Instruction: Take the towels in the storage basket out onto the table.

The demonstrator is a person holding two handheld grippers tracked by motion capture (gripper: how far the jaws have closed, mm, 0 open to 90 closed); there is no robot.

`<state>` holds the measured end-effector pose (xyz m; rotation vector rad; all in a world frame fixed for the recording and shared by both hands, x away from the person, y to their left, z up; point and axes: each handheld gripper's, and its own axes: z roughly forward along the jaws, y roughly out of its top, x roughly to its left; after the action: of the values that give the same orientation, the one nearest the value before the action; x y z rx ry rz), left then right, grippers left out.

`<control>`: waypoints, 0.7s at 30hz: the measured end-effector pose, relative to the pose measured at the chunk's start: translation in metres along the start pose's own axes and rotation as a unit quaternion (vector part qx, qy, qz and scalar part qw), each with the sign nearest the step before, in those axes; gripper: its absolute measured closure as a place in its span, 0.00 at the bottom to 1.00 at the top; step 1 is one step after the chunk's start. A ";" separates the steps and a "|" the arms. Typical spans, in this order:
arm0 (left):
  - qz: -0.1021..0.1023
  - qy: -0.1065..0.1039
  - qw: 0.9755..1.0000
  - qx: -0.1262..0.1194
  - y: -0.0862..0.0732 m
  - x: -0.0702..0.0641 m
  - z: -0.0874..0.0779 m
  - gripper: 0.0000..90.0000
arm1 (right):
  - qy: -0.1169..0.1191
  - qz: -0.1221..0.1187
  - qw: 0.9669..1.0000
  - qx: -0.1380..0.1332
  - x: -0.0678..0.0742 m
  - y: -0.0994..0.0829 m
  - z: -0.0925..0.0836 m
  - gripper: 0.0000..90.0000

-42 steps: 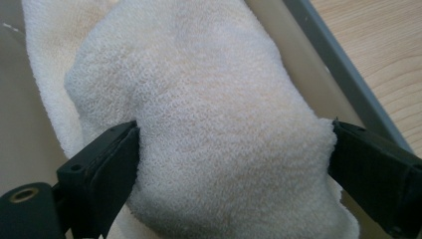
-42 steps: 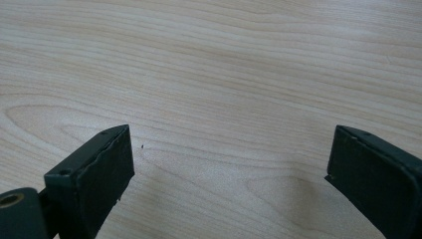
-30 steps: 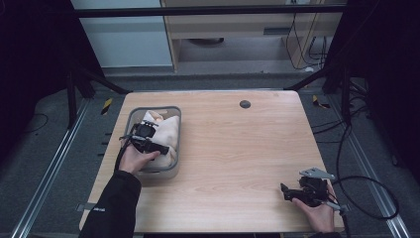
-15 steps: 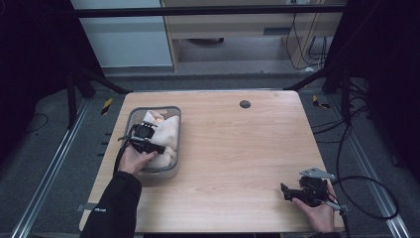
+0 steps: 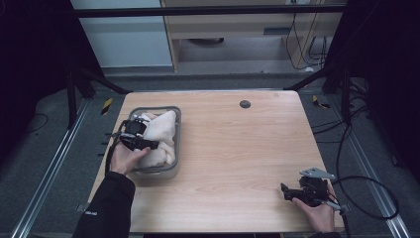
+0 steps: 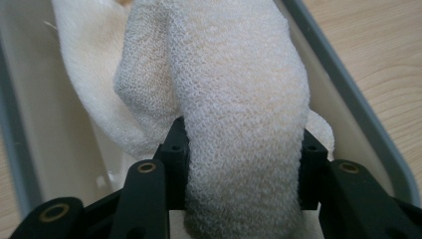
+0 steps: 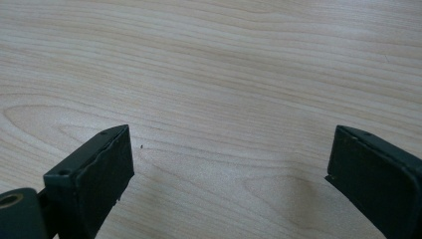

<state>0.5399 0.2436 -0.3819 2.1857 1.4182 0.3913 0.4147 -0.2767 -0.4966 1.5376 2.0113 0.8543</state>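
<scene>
One nubbly cream towel [image 6: 239, 124] in black fingers [image 6: 171, 149]

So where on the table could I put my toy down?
The bare wood of the table between the bin and the right gripper is free. The bin is crowded: towels and the left gripper.

We see a light wood table [image 5: 237, 163] with a small dark round spot [image 5: 244, 104] near its far edge. Metal rails [image 5: 47, 173] run along the floor at left, cables [image 5: 369, 198] loop at right, a pale cabinet [image 5: 233, 29] beyond.
</scene>
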 end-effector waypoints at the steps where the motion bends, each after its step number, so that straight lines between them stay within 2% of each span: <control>1: -0.001 0.000 1.000 -0.005 0.001 0.001 -0.005 0.60 | 0.000 0.000 1.000 0.000 0.000 0.000 0.000 0.05; 7: -0.004 0.006 0.999 -0.040 0.004 0.006 -0.035 0.60 | 0.000 0.001 1.000 0.000 0.000 0.000 0.000 0.05; 13: -0.004 0.000 0.998 -0.069 0.005 0.010 -0.062 0.61 | 0.000 0.001 1.000 0.001 0.000 0.000 0.000 0.05; 21: 0.001 0.001 0.996 -0.086 0.008 0.011 -0.082 0.61 | 0.001 0.003 1.000 0.000 0.000 0.000 0.000 0.05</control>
<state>0.5104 0.2721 -0.3098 2.0487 1.3321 0.4977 0.4148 -0.2764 -0.4967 1.5445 2.0092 0.8569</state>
